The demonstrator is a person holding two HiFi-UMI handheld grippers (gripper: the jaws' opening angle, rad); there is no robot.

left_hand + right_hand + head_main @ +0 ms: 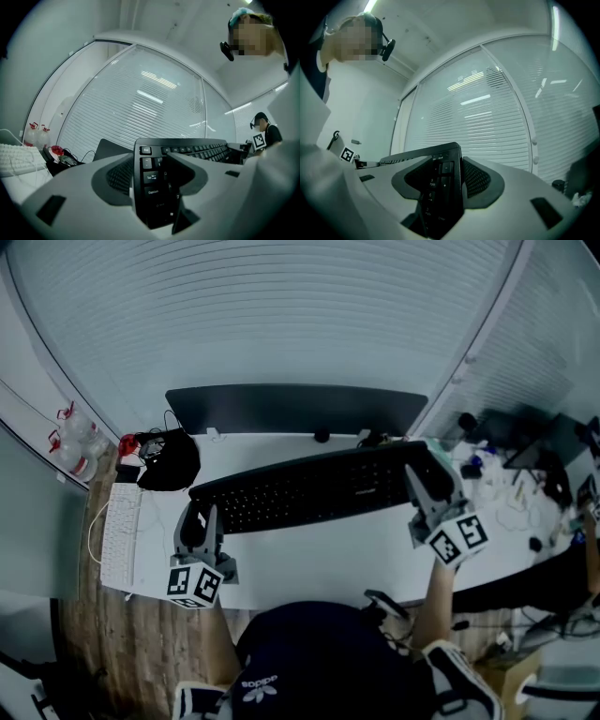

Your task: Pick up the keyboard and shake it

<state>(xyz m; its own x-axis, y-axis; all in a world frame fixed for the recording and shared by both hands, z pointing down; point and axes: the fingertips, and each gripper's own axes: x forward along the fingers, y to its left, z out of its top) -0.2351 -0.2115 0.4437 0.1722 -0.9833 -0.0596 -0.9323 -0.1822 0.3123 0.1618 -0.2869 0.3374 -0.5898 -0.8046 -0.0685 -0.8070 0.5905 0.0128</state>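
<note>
A long black keyboard (pixel 309 488) hangs above the white desk (pixel 328 554), held by both ends and tilted with its right end higher. My left gripper (pixel 199 521) is shut on the keyboard's left end (pixel 154 187), where the Esc, Tab and Caps keys show between the jaws. My right gripper (pixel 422 482) is shut on the right end (pixel 440 187), clamping the number pad keys. In both gripper views the keyboard stands on edge, keys facing sideways, with the window blinds behind it.
A dark monitor (pixel 295 409) stands at the desk's back edge. A white keyboard (pixel 120 535) and a black bag (pixel 169 460) lie at the left, bottles (pixel 75 442) beyond. Cluttered items (pixel 506 474) crowd the right side. The person's head and shoulders fill the bottom centre.
</note>
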